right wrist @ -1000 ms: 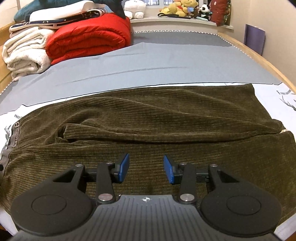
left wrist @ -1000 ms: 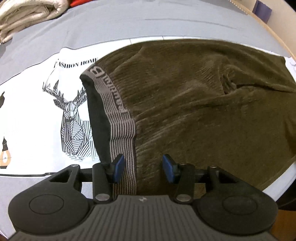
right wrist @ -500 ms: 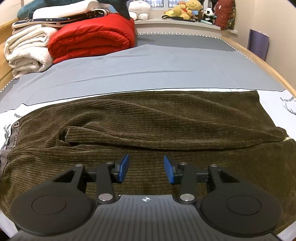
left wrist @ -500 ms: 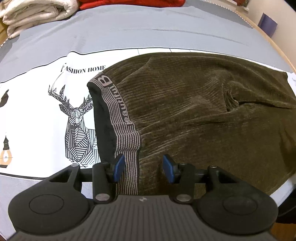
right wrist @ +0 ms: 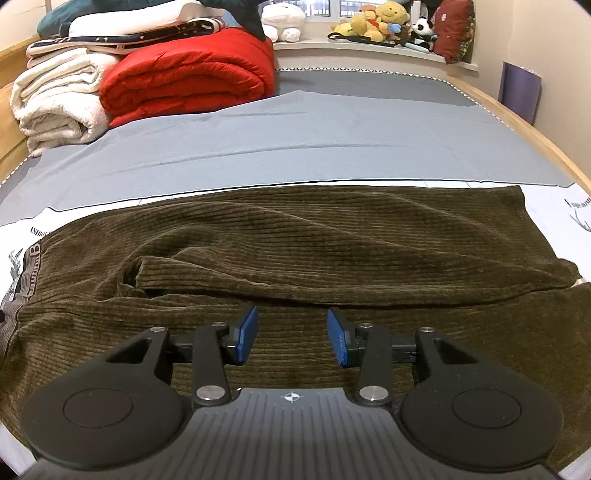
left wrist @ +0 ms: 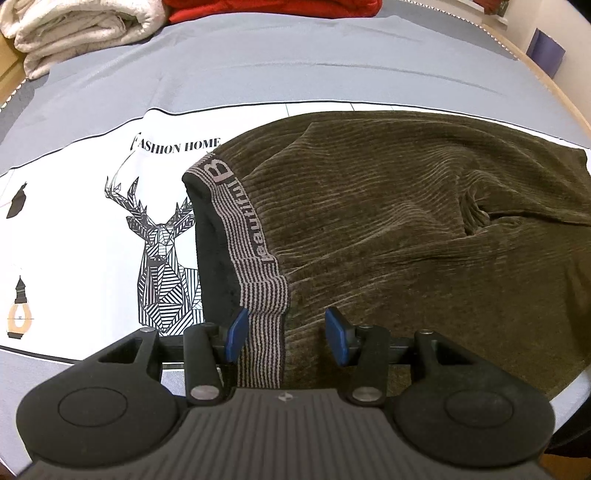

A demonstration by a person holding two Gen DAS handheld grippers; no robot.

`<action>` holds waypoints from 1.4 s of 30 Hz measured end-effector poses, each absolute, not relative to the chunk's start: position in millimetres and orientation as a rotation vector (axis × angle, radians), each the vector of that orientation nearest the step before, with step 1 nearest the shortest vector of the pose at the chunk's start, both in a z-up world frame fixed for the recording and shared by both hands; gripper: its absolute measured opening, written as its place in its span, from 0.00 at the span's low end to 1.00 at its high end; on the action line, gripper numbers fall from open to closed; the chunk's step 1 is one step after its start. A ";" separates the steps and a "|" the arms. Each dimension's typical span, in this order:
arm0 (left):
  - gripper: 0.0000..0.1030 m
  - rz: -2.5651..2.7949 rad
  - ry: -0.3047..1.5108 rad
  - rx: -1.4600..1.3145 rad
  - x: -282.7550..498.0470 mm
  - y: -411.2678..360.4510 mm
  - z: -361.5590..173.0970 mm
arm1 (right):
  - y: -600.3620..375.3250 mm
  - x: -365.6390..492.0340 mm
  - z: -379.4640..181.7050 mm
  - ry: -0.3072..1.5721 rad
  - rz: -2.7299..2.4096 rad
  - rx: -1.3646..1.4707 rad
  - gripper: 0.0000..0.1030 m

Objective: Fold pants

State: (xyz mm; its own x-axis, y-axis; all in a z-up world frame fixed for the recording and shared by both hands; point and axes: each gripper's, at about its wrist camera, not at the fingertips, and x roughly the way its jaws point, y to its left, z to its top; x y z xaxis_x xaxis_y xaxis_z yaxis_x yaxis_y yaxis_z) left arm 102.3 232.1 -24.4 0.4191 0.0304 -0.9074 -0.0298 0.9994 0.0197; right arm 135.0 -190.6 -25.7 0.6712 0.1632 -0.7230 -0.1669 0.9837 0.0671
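Dark olive corduroy pants [left wrist: 406, 229] lie spread across the bed, also seen in the right wrist view [right wrist: 314, 243]. Their grey striped waistband [left wrist: 251, 251] runs at the left end. My left gripper [left wrist: 286, 339] is open, its blue pads on either side of the waistband's near corner, with the band between them. My right gripper [right wrist: 291, 336] is open and empty, low over the near pant leg. One leg lies folded over the other with a raised crease [right wrist: 155, 269].
The pants lie on a white sheet with a deer print [left wrist: 162, 251] over a grey bedspread [right wrist: 295, 140]. A red duvet [right wrist: 184, 81] and white blankets [right wrist: 55, 99] are stacked at the far left. Plush toys [right wrist: 376, 26] line the windowsill. The wooden bed edge [right wrist: 535, 136] runs along the right.
The left gripper has tilted up and drawn back slightly, so more of the bed shows. The right gripper has risen a little. Both stay open.
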 end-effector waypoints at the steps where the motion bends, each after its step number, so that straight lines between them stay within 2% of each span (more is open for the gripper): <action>1: 0.50 0.040 1.138 0.003 102.9 231.6 -24.6 | -189.7 135.2 -25.5 0.812 0.187 -0.010 0.42; 5: 0.50 0.034 1.138 0.016 104.5 227.5 -25.8 | -189.8 136.7 -24.8 0.808 0.190 -0.006 0.42; 7: 0.45 0.022 1.140 0.029 105.6 224.0 -27.1 | -189.3 137.5 -24.6 0.808 0.191 -0.002 0.42; 12: 0.18 0.008 1.142 0.055 109.9 214.1 -28.7 | -186.3 137.7 -23.6 0.800 0.204 -0.011 0.42; 14: 0.16 0.005 1.135 0.057 112.2 210.2 -27.7 | -185.0 138.0 -22.7 0.794 0.207 -0.015 0.42; 28: 0.18 -0.045 1.045 0.039 134.2 172.7 -16.0 | -190.9 141.3 -17.4 0.760 0.187 0.014 0.41; 31: 0.25 -0.073 1.024 0.058 136.9 156.8 -16.3 | -193.8 142.7 -17.4 0.751 0.177 0.023 0.39; 33: 0.33 -0.087 1.018 0.078 138.8 147.0 -16.3 | -195.6 142.9 -16.8 0.738 0.174 0.032 0.39; 37: 0.36 -0.102 1.010 0.076 144.1 134.8 -17.8 | -199.3 140.6 -11.3 0.680 0.177 0.055 0.40; 42: 0.39 -0.108 0.989 0.103 146.9 123.9 -17.8 | -201.7 139.1 -3.8 0.613 0.167 0.064 0.47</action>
State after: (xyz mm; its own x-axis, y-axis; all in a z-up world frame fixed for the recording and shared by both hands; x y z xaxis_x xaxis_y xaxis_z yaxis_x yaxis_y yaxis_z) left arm 146.9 123.9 -17.8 0.5449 -0.0443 -0.8373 0.1375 0.9898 0.0372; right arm 139.1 -201.7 -3.8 0.8048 0.1749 -0.5672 -0.1371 0.9845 0.1089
